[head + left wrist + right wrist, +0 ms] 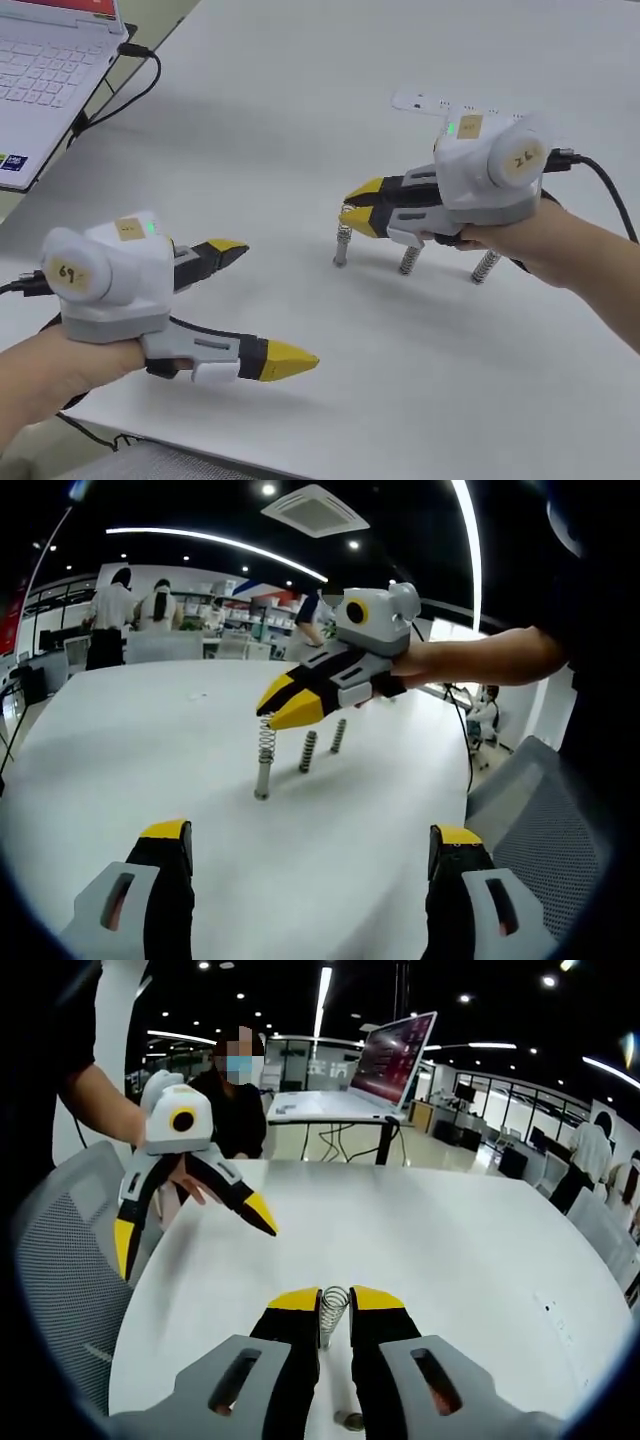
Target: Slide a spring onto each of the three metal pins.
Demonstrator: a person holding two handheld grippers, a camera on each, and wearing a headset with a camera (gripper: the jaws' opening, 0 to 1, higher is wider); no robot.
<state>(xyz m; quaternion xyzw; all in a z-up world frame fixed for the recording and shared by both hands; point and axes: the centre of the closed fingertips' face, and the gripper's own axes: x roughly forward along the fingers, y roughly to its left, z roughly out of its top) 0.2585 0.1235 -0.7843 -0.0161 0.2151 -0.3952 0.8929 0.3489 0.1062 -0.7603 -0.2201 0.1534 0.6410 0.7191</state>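
Three metal pins stand in a row on the white table [300,130]. The middle pin [409,260] and the right pin [485,266] wear springs along their length. On the left pin [343,245] a spring [266,738] sits on the upper part, with bare metal below. My right gripper [350,208] is shut on that spring [334,1307], pinched between its yellow-tipped jaws. My left gripper [265,305] hovers at the near left with its jaws wide apart and nothing between them, well away from the pins.
An open laptop [45,60] sits at the far left corner, its black cable [130,95] trailing along the table edge. A white power strip [450,103] lies behind the pins. A grey mesh chair [60,1260] stands by the near edge.
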